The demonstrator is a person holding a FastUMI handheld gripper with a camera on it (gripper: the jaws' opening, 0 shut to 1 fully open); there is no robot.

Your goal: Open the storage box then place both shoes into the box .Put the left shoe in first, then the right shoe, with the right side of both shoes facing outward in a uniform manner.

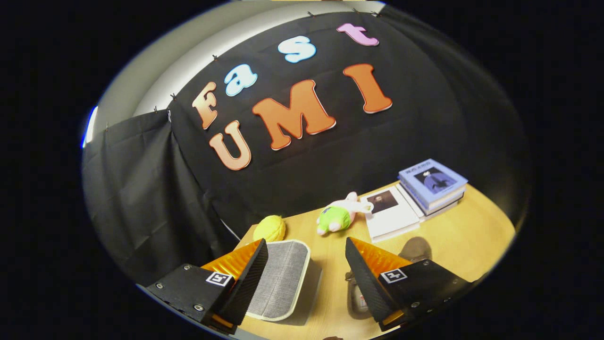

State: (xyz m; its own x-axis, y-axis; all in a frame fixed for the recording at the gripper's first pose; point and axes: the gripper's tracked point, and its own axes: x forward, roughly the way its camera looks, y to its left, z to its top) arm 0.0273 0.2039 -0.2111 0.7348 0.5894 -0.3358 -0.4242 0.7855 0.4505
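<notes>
Lying on the wooden surface (453,241), the storage box (278,278) shows as a grey woven-textured rectangle with a pale rim and rounded corners; it sits just beside the inner face of the left finger and partly between the two fingers. Its lid appears closed, though the angle does not make this certain. One shoe (415,249), dark and brownish, lies just beyond the right finger, its toe end visible above that finger. A further part of a shoe, or a second shoe, shows low between the fingers against the inner side of the right one; which it is cannot be told.

The hand-held gripper (306,255) is spread wide, its fingers well apart and pinching nothing. Neither finger is seen pressing on the box or on a shoe.

Beyond the box, near the far edge of the surface, rests a yellow textured ball (269,228). To its right lies a plush toy (339,215) with a green body and pink and white parts. Touching or just beside the toy is a white book (391,215) lying flat with a dark portrait on its cover. Just beside that, further right, stands a stack of books (432,184), the topmost with a light blue cover.

A black cloth wall (141,198) closes the booth behind the surface.
</notes>
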